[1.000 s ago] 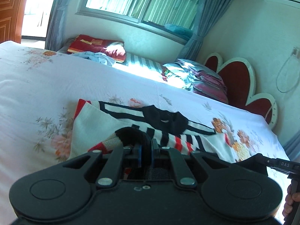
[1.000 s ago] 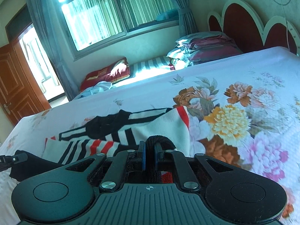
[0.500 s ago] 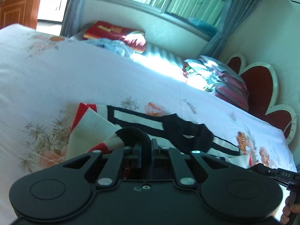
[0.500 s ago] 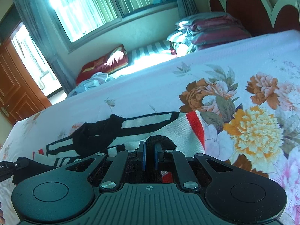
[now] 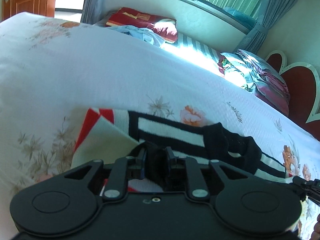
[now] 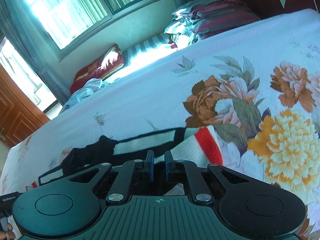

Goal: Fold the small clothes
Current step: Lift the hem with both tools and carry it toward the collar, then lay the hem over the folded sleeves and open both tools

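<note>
A small knit sweater (image 5: 172,128) with white, black and red stripes and a black collar lies on the floral bedsheet (image 5: 100,76). It also shows in the right wrist view (image 6: 192,142). My left gripper (image 5: 155,156) has its jaws a little apart around a black fold of the sweater's hem. My right gripper (image 6: 158,160) has its blue pads parted with nothing between them, just over the sweater's edge. Both grippers sit low over the folded-up hem.
A red pillow (image 5: 144,20) and a light blue garment (image 5: 140,34) lie by the window. A stack of folded bedding (image 5: 260,74) sits near the red headboard (image 5: 300,88). The bedsheet (image 6: 260,80) stretches wide to the right.
Both grippers moved forward and down, carrying the hem over the sweater. The right gripper's jaws opened and let go of the black hem; the left jaws widened slightly.
</note>
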Action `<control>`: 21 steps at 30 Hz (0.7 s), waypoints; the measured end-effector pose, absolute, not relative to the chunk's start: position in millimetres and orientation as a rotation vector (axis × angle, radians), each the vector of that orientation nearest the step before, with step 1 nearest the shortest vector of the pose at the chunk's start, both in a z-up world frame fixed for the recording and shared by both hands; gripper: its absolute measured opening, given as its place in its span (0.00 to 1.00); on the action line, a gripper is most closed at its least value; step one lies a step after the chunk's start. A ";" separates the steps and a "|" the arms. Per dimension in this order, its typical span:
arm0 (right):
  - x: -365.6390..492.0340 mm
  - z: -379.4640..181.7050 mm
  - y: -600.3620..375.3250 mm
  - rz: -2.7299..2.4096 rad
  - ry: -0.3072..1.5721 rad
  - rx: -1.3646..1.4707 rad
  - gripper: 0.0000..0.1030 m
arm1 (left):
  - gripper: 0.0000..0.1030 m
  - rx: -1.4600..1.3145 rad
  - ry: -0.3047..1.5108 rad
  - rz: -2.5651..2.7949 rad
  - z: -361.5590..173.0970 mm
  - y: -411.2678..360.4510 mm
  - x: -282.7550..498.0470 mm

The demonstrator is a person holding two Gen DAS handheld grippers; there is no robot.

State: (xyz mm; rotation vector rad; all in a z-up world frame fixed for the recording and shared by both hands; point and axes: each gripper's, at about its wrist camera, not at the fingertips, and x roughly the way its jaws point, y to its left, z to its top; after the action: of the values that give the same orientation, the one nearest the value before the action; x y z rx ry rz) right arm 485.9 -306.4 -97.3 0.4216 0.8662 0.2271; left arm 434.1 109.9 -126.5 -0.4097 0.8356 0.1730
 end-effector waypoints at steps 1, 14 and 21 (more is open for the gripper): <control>487.5 -97.3 -305.8 0.224 0.864 0.414 0.08 | 0.22 -0.417 0.824 0.173 -125.3 111.6 435.5; 490.6 -94.2 -314.7 0.315 0.803 0.403 0.24 | 0.57 -0.381 0.730 0.137 -109.8 124.8 420.3; 488.8 -98.7 -302.6 0.344 0.786 0.304 0.64 | 0.60 -0.378 0.693 0.112 -102.2 127.9 412.1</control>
State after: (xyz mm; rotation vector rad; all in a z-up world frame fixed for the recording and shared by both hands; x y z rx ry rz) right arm 488.8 -302.6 -98.7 0.3043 0.7857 0.3441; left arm 412.1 127.9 -102.2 -0.3783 0.6927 0.1120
